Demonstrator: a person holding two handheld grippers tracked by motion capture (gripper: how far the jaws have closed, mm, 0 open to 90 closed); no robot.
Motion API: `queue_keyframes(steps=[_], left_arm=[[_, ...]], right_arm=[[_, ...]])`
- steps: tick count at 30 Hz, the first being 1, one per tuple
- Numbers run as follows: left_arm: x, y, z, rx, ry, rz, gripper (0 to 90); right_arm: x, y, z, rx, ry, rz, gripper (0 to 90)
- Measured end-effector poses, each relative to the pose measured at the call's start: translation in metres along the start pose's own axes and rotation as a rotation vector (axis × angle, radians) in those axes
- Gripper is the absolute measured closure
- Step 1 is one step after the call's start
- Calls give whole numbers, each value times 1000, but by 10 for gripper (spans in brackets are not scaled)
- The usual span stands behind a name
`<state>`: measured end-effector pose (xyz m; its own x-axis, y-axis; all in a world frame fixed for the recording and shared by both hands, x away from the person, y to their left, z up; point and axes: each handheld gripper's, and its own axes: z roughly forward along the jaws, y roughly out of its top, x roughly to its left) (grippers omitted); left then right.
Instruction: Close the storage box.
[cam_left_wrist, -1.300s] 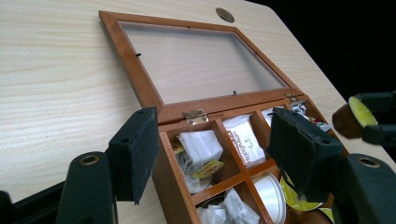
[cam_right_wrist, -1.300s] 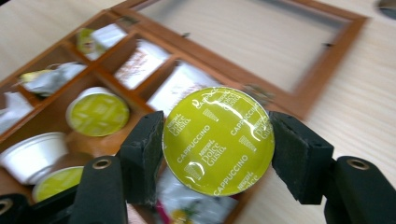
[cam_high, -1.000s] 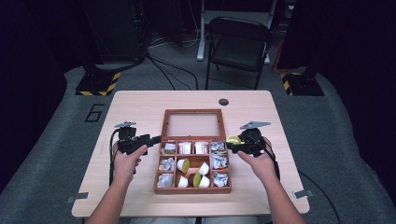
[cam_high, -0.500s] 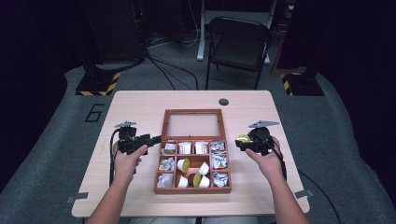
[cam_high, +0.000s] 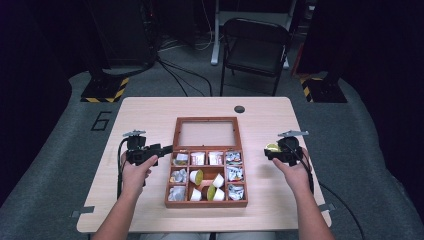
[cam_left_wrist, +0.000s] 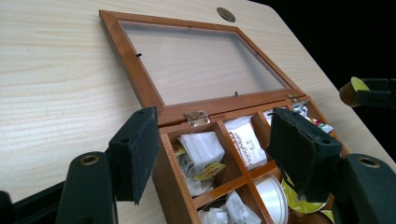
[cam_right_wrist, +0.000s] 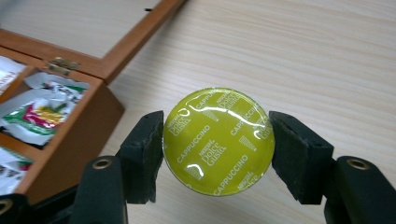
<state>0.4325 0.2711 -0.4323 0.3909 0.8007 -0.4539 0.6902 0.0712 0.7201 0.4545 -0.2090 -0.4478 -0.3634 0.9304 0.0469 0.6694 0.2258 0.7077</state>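
Forearms are reaching in from the near edge of a pale wooden table (cam_high: 150, 112). Left gripper (cam_high: 159, 148) is resting by the near-left corner of the wooden box (cam_high: 206, 202), jaws spread with that corner between them, the pads not pressing it. Right gripper (cam_high: 270, 151) is hovering over bare tabletop right of the box, pinching a yellow-green coffee capsule (cam_right_wrist: 218, 141) between its pads. Behind the compartments the box's glass lid (cam_high: 205, 133) is lying open, flat. Beyond the table a folding chair (cam_high: 255, 47) is standing on grey floor among cables.
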Motion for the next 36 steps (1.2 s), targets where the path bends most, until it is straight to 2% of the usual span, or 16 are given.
queue_keyframes(steps=[2, 6, 11, 12, 14, 16, 18, 26, 31, 32, 36], left_arm=[[1, 0, 0, 5, 1, 9, 333], [0, 0, 0, 1, 1, 0, 333], [0, 1, 0, 1, -1, 10, 333], [-1, 0, 1, -5, 0, 1, 333], [-1, 0, 1, -1, 0, 8, 333], [0, 1, 1, 4, -3, 13, 333], [0, 1, 1, -2, -1, 4, 333], [0, 0, 1, 0, 2, 4, 333], [1, 0, 1, 6, 2, 11, 333], [0, 0, 1, 2, 3, 6, 333], [0, 0, 1, 0, 3, 3, 333]], right_arm=[[-5, -2, 1, 6, -10, 14, 377], [-13, -6, 1, 4, -29, 40, 377], [-19, -10, 1, 11, -46, 66, 377], [-20, -11, 2, 11, -50, 60, 377], [-20, -12, 2, 15, -60, 67, 377], [-22, -13, 4, 14, -70, 54, 377], [-23, -15, 6, 24, -75, 63, 377], [-32, -25, 19, 65, -86, 88, 377], [-35, -30, 24, 80, -79, 81, 375], [-34, -30, 25, 88, -76, 92, 373], [-35, -32, 26, 72, -76, 112, 365]])
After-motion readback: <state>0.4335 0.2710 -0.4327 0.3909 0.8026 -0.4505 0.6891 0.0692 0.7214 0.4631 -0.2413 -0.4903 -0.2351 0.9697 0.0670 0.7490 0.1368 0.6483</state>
